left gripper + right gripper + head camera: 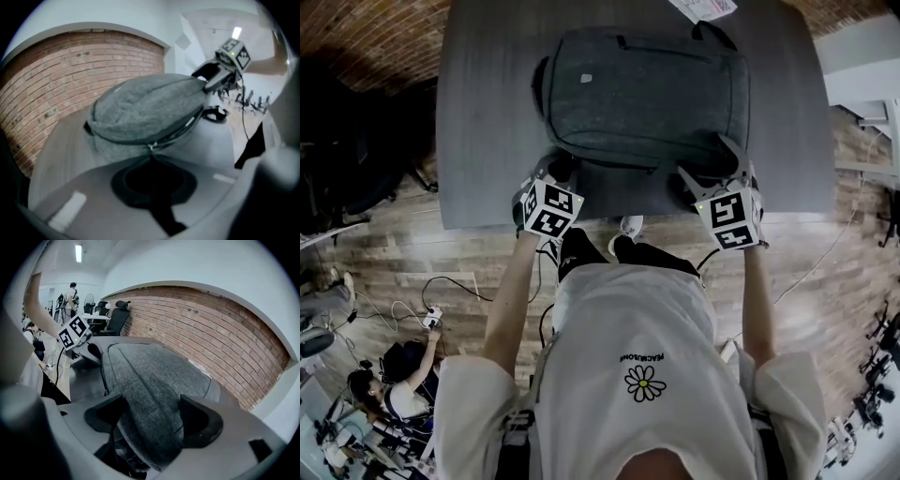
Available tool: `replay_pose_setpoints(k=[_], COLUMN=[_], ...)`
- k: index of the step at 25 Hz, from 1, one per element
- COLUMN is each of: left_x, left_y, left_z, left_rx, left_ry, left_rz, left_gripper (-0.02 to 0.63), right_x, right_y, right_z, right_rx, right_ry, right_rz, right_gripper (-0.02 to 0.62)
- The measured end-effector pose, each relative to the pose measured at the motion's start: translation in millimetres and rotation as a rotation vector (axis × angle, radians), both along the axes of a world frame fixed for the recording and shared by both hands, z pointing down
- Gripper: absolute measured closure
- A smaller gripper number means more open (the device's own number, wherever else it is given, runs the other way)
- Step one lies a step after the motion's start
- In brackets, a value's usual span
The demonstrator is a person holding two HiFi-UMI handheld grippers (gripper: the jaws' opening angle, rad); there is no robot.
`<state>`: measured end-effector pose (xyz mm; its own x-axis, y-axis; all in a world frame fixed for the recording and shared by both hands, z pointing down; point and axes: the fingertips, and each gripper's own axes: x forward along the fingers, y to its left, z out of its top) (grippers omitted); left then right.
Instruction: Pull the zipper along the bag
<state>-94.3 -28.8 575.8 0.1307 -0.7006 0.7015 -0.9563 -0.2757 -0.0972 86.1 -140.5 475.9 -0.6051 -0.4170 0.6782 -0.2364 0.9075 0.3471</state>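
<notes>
A grey fabric backpack (647, 94) lies flat on a grey table (483, 141). My left gripper (555, 171) is at the bag's near-left corner. In the left gripper view its jaws (151, 155) are shut, with the small metal zipper pull (151, 147) pinched at their tips. From there the zipper line (185, 127) runs off to the right along the bag's edge. My right gripper (712, 169) is at the near-right corner. In the right gripper view it (152, 416) stands wide open, and the bag's end (154, 394) fills the gap between its fingers.
A sheet of paper (703, 7) lies at the table's far edge. The table's near edge (609, 223) runs just under both grippers. Black office chairs (347, 178) stand to the left. Cables (441, 291) trail on the wood floor, and a seated person (403, 384) is at lower left.
</notes>
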Motion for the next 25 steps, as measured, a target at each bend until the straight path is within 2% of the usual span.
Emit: replay_pose_setpoints(k=[6,9,11,13,15,17,19,22,24,25], left_x=[2.8,19.3,24.8,12.1,-2.2,-5.1,-2.3,-0.9,1.3,2.8], left_y=[21.1,21.7,21.4,21.6,20.9,20.5,24.9,30.3,27.5,25.4], left_z=[-10.9,-14.4,-14.6,-13.0,-11.6,-13.9,-19.5,-30.5,-37.1,-38.9], left_rx=[-0.049,-0.074,-0.055,-0.014,0.01,0.019,0.033,0.078,0.119,0.133], left_ry=[-0.016,-0.025,0.065,0.172,0.2,0.178,0.186,0.308,0.38,0.392], left_rz=[0.072,0.136,0.087,-0.052,-0.164,-0.18,-0.148,-0.144,-0.182,-0.203], left_gripper=[0.603,0.587,0.583,0.606,0.606,0.606,0.606,0.607,0.607,0.607], right_x=[-4.4,-4.4,-3.0,-4.8,-8.8,-11.2,-11.6,-12.4,-11.4,-10.1], right_y=[-0.8,-2.3,-2.7,-2.2,-0.7,-0.7,-2.4,-3.7,-3.5,-3.7], right_z=[4.9,8.1,9.9,11.4,12.4,14.1,16.2,17.8,17.7,17.5], right_rx=[-0.05,-0.068,-0.075,-0.088,-0.098,-0.102,-0.121,-0.162,-0.174,-0.176], right_ry=[-0.012,-0.011,-0.004,-0.005,-0.018,-0.031,-0.041,-0.053,-0.065,-0.07], right_rz=[0.001,-0.015,-0.023,-0.029,-0.025,-0.008,0.009,0.019,0.017,0.015], right_gripper=[0.219,0.232,0.239,0.244,0.244,0.244,0.244,0.247,0.252,0.253])
